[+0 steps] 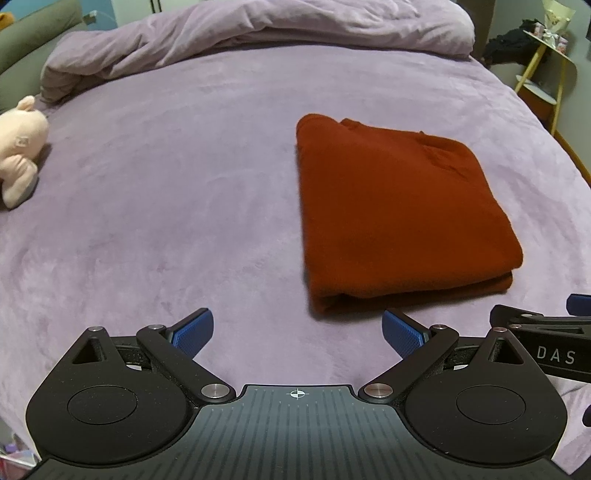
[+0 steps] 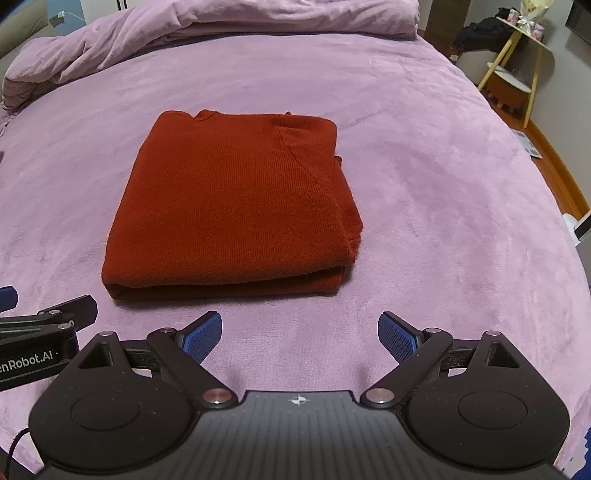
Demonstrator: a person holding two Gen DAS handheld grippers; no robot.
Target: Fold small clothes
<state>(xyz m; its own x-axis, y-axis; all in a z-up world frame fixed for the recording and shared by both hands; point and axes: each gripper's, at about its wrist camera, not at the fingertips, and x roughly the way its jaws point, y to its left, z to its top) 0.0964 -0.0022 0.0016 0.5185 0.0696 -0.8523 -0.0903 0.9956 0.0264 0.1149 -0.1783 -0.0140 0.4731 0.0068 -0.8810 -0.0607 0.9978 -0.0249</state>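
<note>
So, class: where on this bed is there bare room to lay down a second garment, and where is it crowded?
Bare bedsheet lies between the plush toy and the folded red sweater, and right of the sweater toward the bed's edge. The far end is crowded by the bunched duvet. Both open grippers, left gripper and right gripper, sit at the near edge.

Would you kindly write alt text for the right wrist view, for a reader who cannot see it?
A rust-red folded garment lies flat on a purple bed cover, just ahead of the right gripper, whose blue-padded jaws stand open and empty. The left gripper edges in at lower left, and a rumpled purple duvet lies behind.
</note>
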